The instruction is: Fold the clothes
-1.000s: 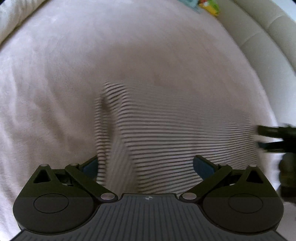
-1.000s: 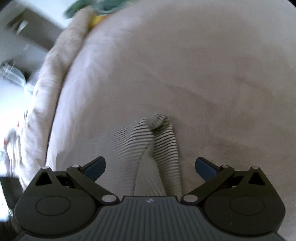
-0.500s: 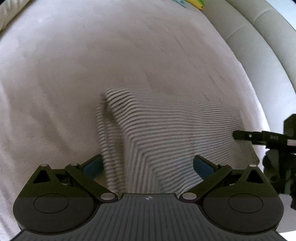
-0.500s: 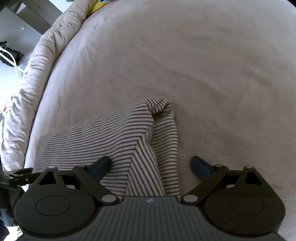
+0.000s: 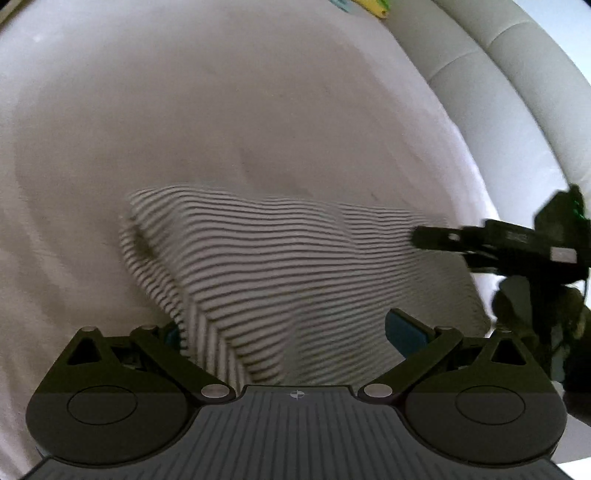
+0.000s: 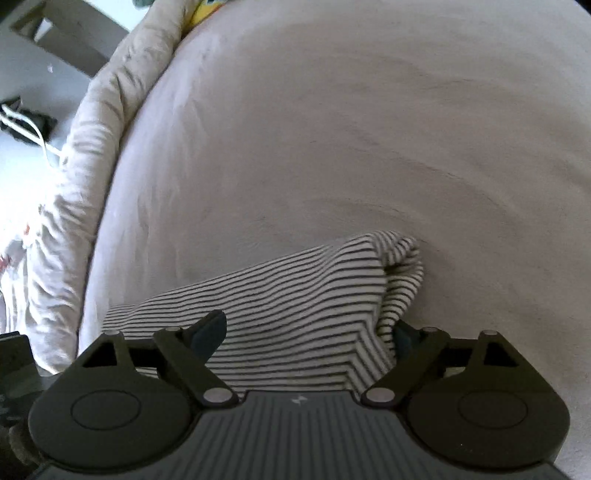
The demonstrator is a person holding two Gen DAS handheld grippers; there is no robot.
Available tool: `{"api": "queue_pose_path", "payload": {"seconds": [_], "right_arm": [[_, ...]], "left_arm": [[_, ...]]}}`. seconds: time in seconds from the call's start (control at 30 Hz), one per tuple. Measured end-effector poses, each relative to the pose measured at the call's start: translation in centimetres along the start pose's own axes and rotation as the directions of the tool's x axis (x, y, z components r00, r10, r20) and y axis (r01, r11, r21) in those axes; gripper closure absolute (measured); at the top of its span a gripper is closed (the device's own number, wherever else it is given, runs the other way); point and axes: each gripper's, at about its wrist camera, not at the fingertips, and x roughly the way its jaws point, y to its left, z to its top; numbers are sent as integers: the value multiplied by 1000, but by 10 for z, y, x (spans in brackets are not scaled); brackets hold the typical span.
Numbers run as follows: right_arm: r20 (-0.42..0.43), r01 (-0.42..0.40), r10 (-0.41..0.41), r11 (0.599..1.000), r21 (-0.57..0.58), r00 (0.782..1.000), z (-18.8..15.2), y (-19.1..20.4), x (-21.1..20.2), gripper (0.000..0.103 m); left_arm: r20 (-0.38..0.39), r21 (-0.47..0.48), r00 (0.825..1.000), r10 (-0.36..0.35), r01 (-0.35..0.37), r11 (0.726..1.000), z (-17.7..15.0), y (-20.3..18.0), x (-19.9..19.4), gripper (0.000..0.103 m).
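Observation:
A black-and-white striped garment point(image 5: 280, 266) lies folded on the beige bed cover point(image 5: 221, 122). My left gripper point(image 5: 288, 332) is open, its blue pads either side of the garment's near edge. The other gripper point(image 5: 480, 243) shows at the right edge of the left wrist view, at the garment's right end. In the right wrist view the striped garment point(image 6: 295, 295) lies between the wide-apart pads of my right gripper point(image 6: 306, 332), which is open; its folded corner bulges up at the right.
A white padded headboard point(image 5: 517, 92) curves along the right in the left wrist view. A yellow-green item point(image 5: 369, 5) lies at the far end. A rumpled cream duvet point(image 6: 74, 184) lines the bed's left edge in the right wrist view.
Both grippers moved outward along the garment, which now lies spread wider and flatter. The right gripper has moved to the garment's right end, its jaws slightly closer than before.

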Motion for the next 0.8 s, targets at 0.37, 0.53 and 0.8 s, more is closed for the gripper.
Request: {"api": "queue_pose_path", "payload": {"seconds": [0.37, 0.53, 0.8], "right_arm": [[164, 69, 4, 898, -435, 986, 82, 121, -12, 14], [213, 229, -177, 941, -250, 961, 77, 64, -26, 6], [133, 165, -196, 962, 216, 971, 7, -36, -47, 5]], "left_arm": [[29, -68, 997, -72, 74, 995, -26, 13, -47, 0], [84, -134, 996, 26, -15, 991, -42, 45, -76, 0], [35, -324, 999, -33, 43, 945, -15, 63, -34, 0]]}}
